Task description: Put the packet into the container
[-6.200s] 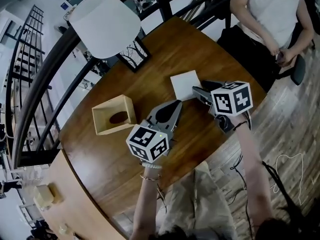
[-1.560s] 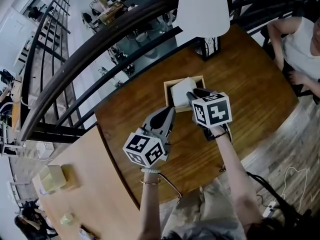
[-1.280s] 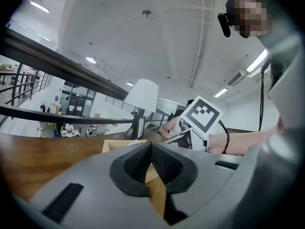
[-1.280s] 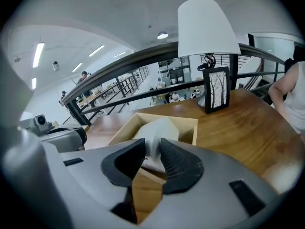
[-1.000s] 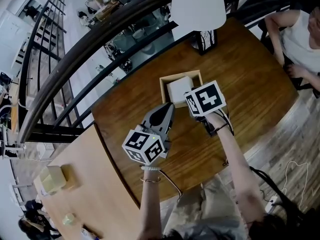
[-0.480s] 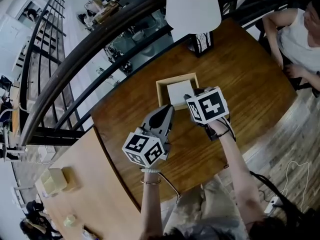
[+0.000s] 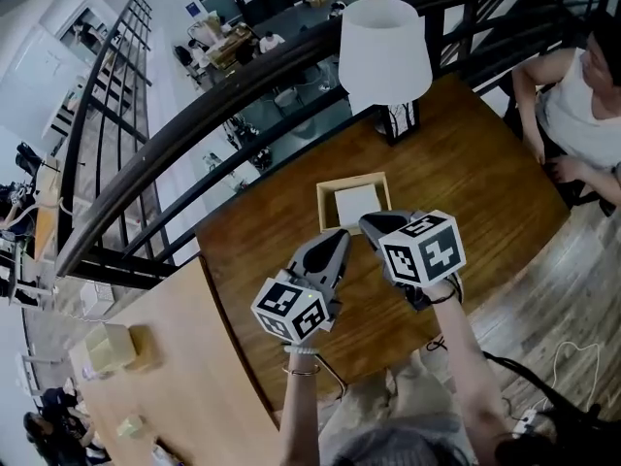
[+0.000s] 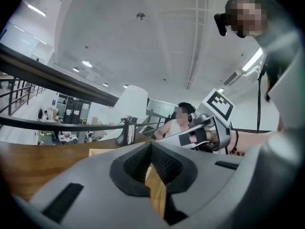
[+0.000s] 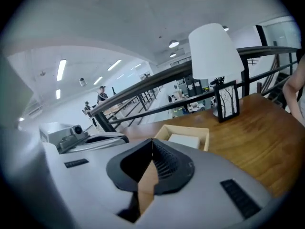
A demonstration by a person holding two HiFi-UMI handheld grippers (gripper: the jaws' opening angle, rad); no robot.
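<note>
Head view, taken left to right with the container as the mark: a dark railing [image 7: 175, 134] curves past well to the left of the container [image 7: 322, 207] and beyond it. The container is an open wooden box that stands on the round brown counter [image 7: 485, 192]. The packet [image 7: 356, 203] — flat, white and square — lies inside the container and covers most of its floor.

On the near side of the container, a little to its left, the left hand-held gripper [image 7: 339, 234] points at the near left corner. In the left gripper view its jaws are pressed together [image 8: 151, 144] with nothing between them, and a pale edge of the container [image 8: 102, 152] shows beyond them.

On the near side and a little to the right, the right hand-held gripper [image 7: 370, 223] points at the near right corner. Its jaws have just been closing and now meet [image 9: 152, 142] — nothing sits between them. The right gripper view looks over them at the container [image 9: 205, 139], with the packet [image 9: 182, 140] lying flat inside.

Beyond the container and slightly right stands a white-shaded lamp [image 7: 384, 51], with a small picture frame [image 7: 400, 119] at its foot. Far to the right of the container a person [image 7: 572, 115] sits at the counter's edge.
</note>
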